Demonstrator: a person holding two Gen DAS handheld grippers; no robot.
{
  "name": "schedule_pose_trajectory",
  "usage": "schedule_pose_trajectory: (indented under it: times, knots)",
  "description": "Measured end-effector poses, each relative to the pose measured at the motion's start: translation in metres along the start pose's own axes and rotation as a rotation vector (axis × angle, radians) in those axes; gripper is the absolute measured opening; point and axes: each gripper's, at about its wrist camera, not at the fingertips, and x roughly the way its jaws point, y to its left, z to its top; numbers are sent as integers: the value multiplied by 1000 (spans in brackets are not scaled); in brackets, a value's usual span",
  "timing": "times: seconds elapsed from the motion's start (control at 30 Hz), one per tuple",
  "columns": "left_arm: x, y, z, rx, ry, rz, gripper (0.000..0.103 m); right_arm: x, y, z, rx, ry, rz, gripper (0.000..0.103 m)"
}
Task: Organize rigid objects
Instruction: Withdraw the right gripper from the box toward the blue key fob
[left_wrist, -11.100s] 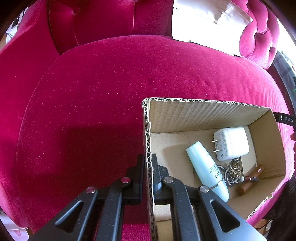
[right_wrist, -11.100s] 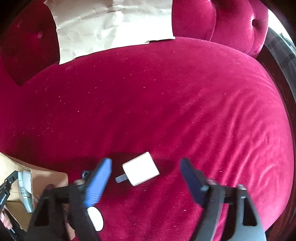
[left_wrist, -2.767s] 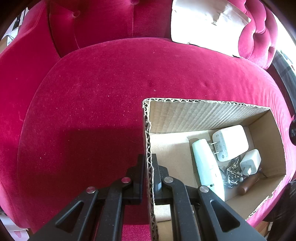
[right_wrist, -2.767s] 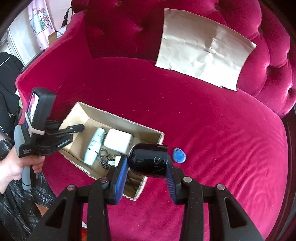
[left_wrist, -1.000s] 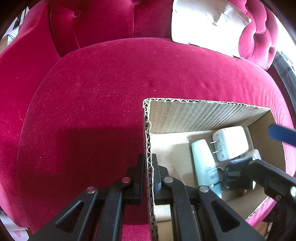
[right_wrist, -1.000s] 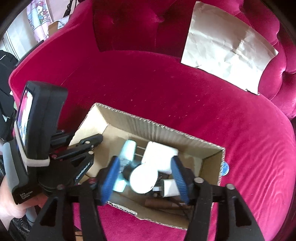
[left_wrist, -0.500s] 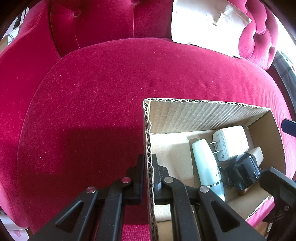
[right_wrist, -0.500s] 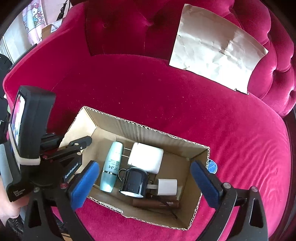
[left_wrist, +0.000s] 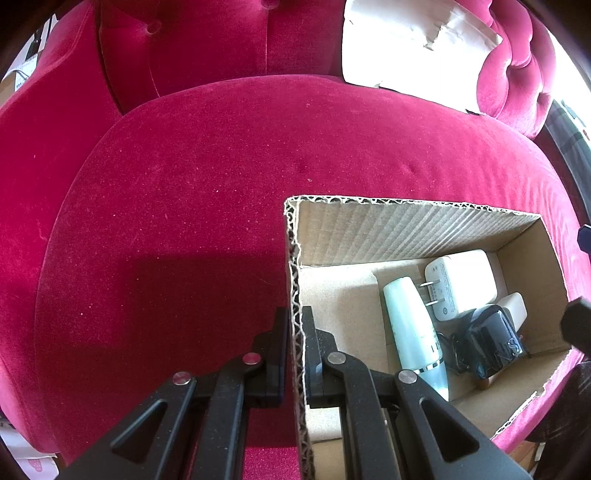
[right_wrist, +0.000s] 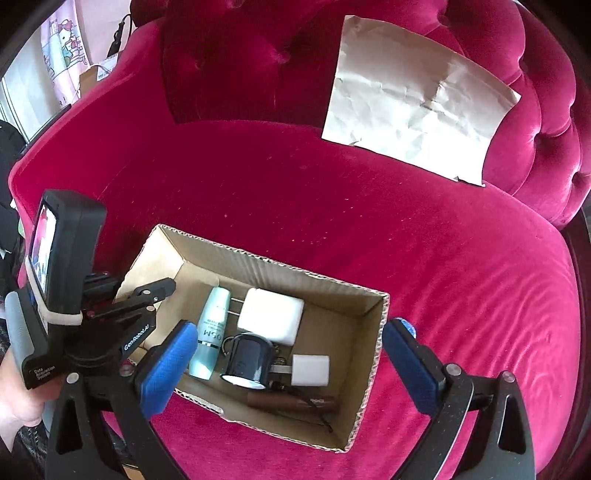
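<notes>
Left wrist: left tongs (left_wrist: 294, 343) pinching the near wall of the box (left_wrist: 406, 229). Inside, right of the tips: bottle (left_wrist: 412, 325), big charger (left_wrist: 461, 284), dark mug (left_wrist: 493, 341) lying on its side.

Right wrist: right tongs (right_wrist: 288, 354) spread wide, nothing between them, jaws having just been opening, hanging over the box (right_wrist: 273, 264). Mug (right_wrist: 251, 356) below the tips, mouth toward the camera, handle toward the bottle (right_wrist: 212, 332). Small charger (right_wrist: 310, 369) just right of it. Blue tag (right_wrist: 406, 326) outside the box, partly hidden at the right tip: probably light, stiff, flat, slick; best pinched across its edges. Long axis not readable.
</notes>
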Motion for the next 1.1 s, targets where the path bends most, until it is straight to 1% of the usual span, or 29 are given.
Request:
schedule_pose_trajectory:
  times: [0.07,0.2,0.63,1.1]
  knots:
    - [0,-1,0,2,-1,2,6,-2,-5,0,13,-1,12,102]
    - [0,-2,0,3,-1,4,6,-5,-14,0,24,-11,7,102]
    - [0,-6,-1,12,0,10,6,-12,-63,-3,75,-32,-41,102]
    - [0,-6,-1,10,1,6,6,-5,-111,-10,79,-18,-87,102]
